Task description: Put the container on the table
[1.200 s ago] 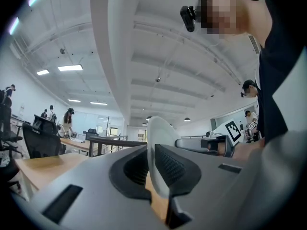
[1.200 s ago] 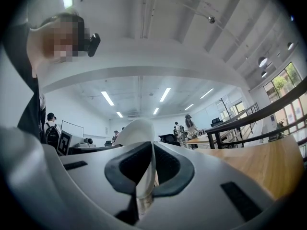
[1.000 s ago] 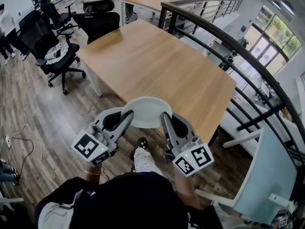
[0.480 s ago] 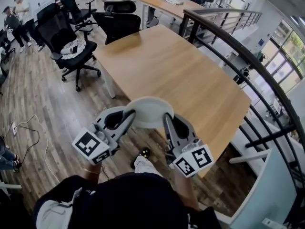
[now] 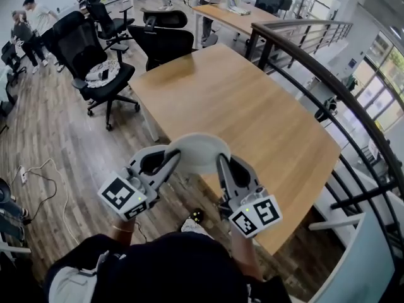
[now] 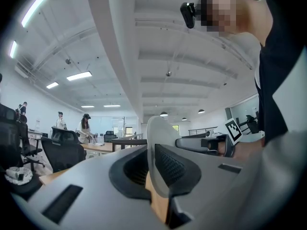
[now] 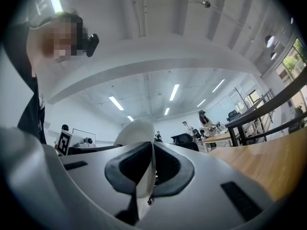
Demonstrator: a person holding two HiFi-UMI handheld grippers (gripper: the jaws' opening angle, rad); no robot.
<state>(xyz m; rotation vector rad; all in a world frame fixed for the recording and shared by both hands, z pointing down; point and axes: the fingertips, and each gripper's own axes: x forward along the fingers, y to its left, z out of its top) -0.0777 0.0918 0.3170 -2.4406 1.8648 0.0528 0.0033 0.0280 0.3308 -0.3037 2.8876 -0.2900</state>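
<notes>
Far left, people (image 5: 31, 12) stand beyond a row of black office chairs (image 5: 95, 55). A loose cable (image 5: 47, 172) lies on the wood-plank floor (image 5: 57, 118). The left gripper (image 5: 172, 158) has its marker cube toward the camera and its jaws clamped on the left rim of a shallow white container (image 5: 199, 150). The left gripper view shows the thin rim pinched between the dark pads. The container is carried in the air between the two grippers and rests on nothing. From the head view it shows against the near edge of the bare wooden table (image 5: 252, 106), part over floor, part over tabletop. The right gripper (image 5: 221, 163) has its jaws closed tight on the right rim, and the right gripper view shows the white edge running up between the pads. Both grippers point away from the person toward the table. A second desk (image 5: 230, 14) with clutter stands beyond the table. A dark metal railing (image 5: 315, 74) curves along the table's right side, with windows (image 5: 385, 55) at far right.
</notes>
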